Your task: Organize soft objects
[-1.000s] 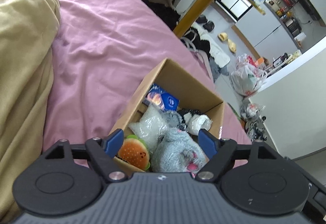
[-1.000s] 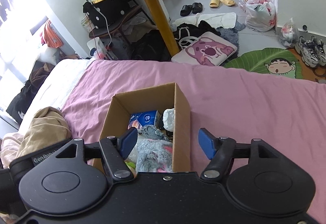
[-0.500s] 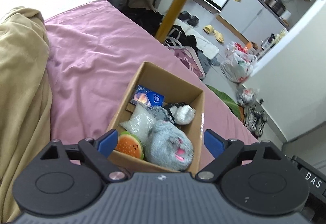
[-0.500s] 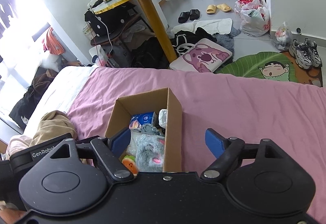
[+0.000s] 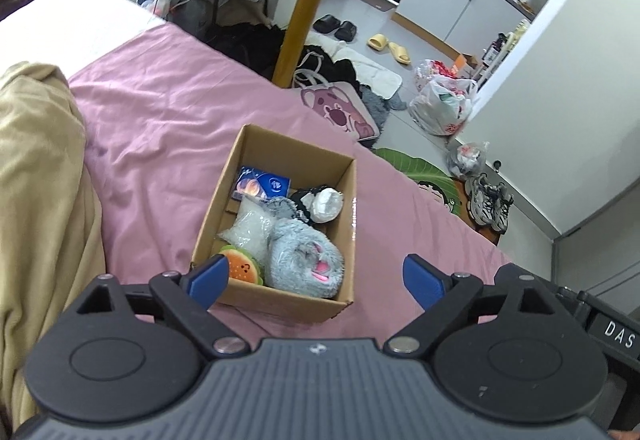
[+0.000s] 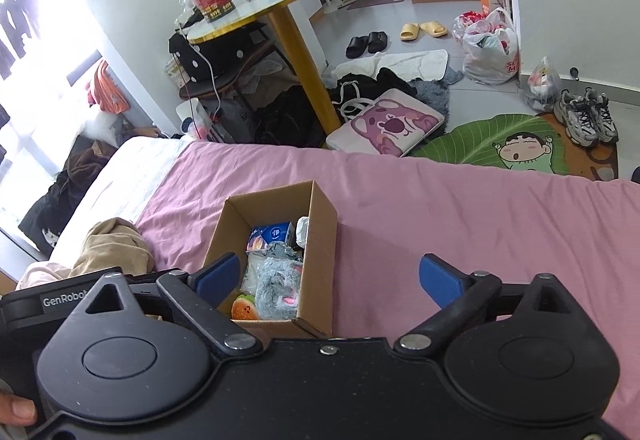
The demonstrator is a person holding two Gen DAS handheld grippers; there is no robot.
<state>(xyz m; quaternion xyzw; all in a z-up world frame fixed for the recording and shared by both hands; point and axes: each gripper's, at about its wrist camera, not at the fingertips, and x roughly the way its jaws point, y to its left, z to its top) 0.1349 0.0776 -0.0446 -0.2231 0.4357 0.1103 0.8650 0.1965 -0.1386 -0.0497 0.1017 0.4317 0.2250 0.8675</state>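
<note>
An open cardboard box [image 5: 346, 224] [image 6: 320, 240] stands on the pink bed sheet [image 5: 168, 120]. Inside lie a grey plush toy [image 5: 306, 258] [image 6: 278, 286], an orange burger plush [image 5: 242, 268] [image 6: 245, 309], a clear bag of white filling [image 5: 248, 224], a blue tissue pack [image 5: 262, 186] [image 6: 270, 236] and a white wrapped bundle [image 5: 328, 204]. My left gripper [image 5: 316, 278] hangs open above the box's near end, holding nothing. My right gripper [image 6: 328, 276] is open too, above the box's right wall, with nothing between its fingers.
A tan blanket [image 5: 36, 192] is heaped on the bed to the left. Beyond the bed edge stand a round table on a yellow leg [image 6: 304, 52], a pink bear cushion [image 6: 388, 120], bags, shoes and clothes on the floor. Pink sheet stretches to the right of the box [image 6: 480, 220].
Both grippers have risen and drawn back from the box, so it looks smaller and farther. The blue fingertips stand wider apart than before. The box contents are unchanged.
</note>
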